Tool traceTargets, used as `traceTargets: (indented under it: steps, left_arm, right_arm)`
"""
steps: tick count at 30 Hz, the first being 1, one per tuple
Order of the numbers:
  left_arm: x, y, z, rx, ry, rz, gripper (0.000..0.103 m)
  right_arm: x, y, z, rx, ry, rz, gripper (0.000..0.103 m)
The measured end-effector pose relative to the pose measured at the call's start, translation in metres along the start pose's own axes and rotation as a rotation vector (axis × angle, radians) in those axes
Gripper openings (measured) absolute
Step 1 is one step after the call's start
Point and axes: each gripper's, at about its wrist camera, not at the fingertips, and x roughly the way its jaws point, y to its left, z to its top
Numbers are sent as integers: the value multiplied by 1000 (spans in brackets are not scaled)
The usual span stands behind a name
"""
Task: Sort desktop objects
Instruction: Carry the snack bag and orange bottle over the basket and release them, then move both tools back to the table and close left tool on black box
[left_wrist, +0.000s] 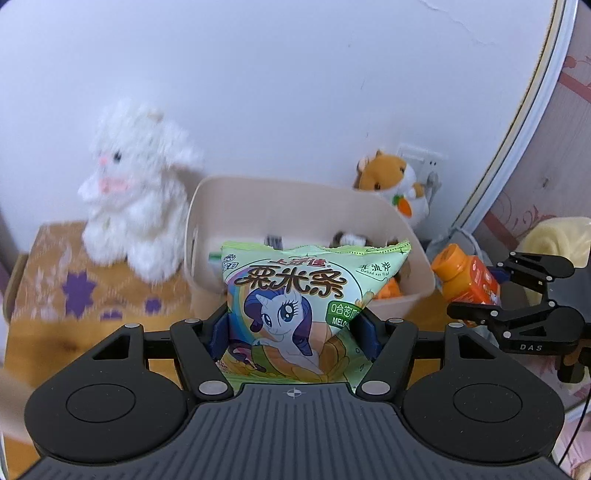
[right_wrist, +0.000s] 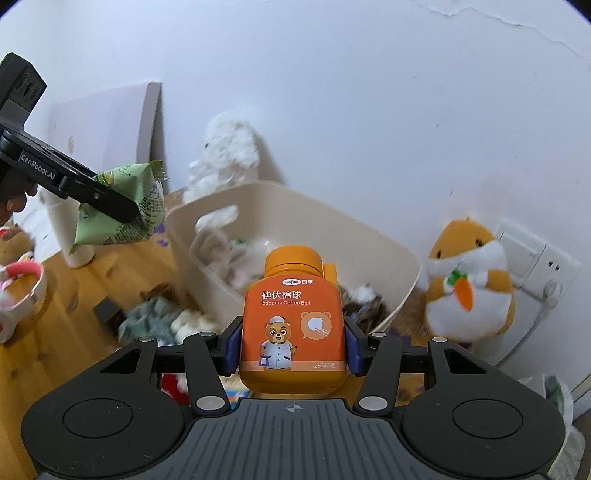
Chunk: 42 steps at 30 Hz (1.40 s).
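A glossy pale-green crinkled snack bag (left_wrist: 295, 314) printed with a cartoon pony is pinched upright in the left gripper (left_wrist: 293, 332), in front of the cream plastic bin (left_wrist: 207, 229). An orange plastic cotton-ball bottle (right_wrist: 293, 325) with a bear label is clamped by the right gripper (right_wrist: 291, 345), near the bin. Two plush toys flank the bin: one fluffy white rabbit (left_wrist: 136, 192), one orange-and-white hamster (right_wrist: 469, 280) holding a carrot.
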Motion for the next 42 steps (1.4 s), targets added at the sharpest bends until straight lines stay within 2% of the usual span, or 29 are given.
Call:
traceTargets:
  steps: [9, 18, 23, 28, 32, 35, 38, 42]
  left_arm:
    - [27, -7, 42, 15, -74, 16, 67]
    - [77, -13, 67, 39, -47, 73, 67]
    - [103, -13, 67, 28, -15, 131, 67]
    - [117, -11, 59, 0, 25, 140, 67]
    - [117, -12, 54, 2, 31, 133, 78]
    - [114, -12, 52, -3, 35, 144, 84]
    - [112, -11, 50, -8, 24, 168, 85]
    - [104, -9, 46, -12, 11, 187, 86]
  right_arm:
    - [20, -22, 25, 39, -40, -45, 50]
    - [66, -34, 41, 115, -3, -70, 50]
    - [93, -29, 40, 139, 38, -72, 50]
    - [114, -20, 34, 104, 96, -71, 50]
    - [117, -14, 28, 96, 123, -59, 51]
    - [111, -11, 25, 87, 92, -70, 62]
    - [104, -10, 26, 86, 65, -72, 72]
    - [94, -7, 24, 80, 50, -83, 78]
